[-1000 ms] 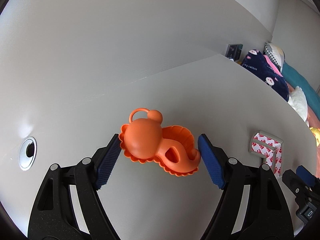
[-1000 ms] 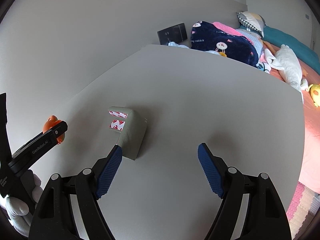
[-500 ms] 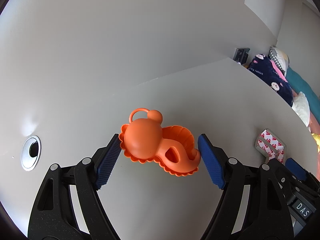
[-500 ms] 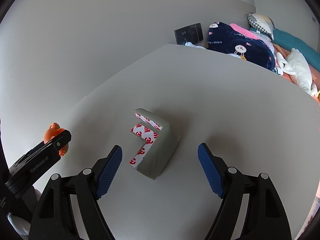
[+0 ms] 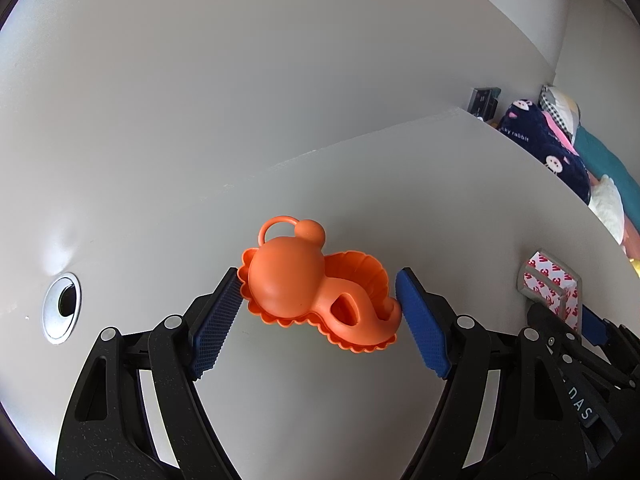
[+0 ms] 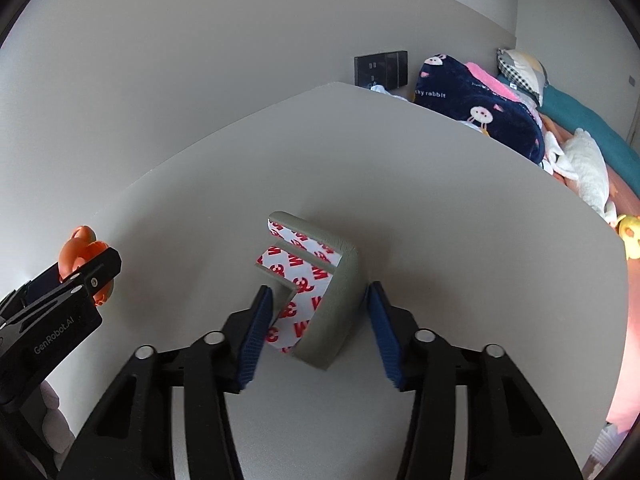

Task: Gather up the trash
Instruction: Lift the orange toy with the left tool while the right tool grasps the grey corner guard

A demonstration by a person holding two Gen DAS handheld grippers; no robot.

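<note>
- Pale grey tabletop [image 6: 460, 208] runs up to a plain wall, with a bed heaped with bedding [image 6: 480, 108] beyond its far edge and a metal cable grommet [image 5: 62, 307] set into the surface at the left.
- An orange silicone toy [image 5: 320, 292], shell-edged with a loop on top, sits between the pads of the left gripper [image 5: 320, 320]. The jaws stand wide, the left pad touching the frilled rim and the right pad close against the other end. It reads as a light hold that steadies the toy, though a firm squeeze cannot be confirmed.
- A grey foam corner guard [image 6: 316, 292], its adhesive backing printed in red, lies on the table inside the right gripper [image 6: 316, 328]. The jaws are closing on it: the left pad meets the paper edge, and a gap remains at the right pad.
- The gripper probably straddles the guard's L-shape so the pads can meet its flat sides for a stable pinch.
</note>
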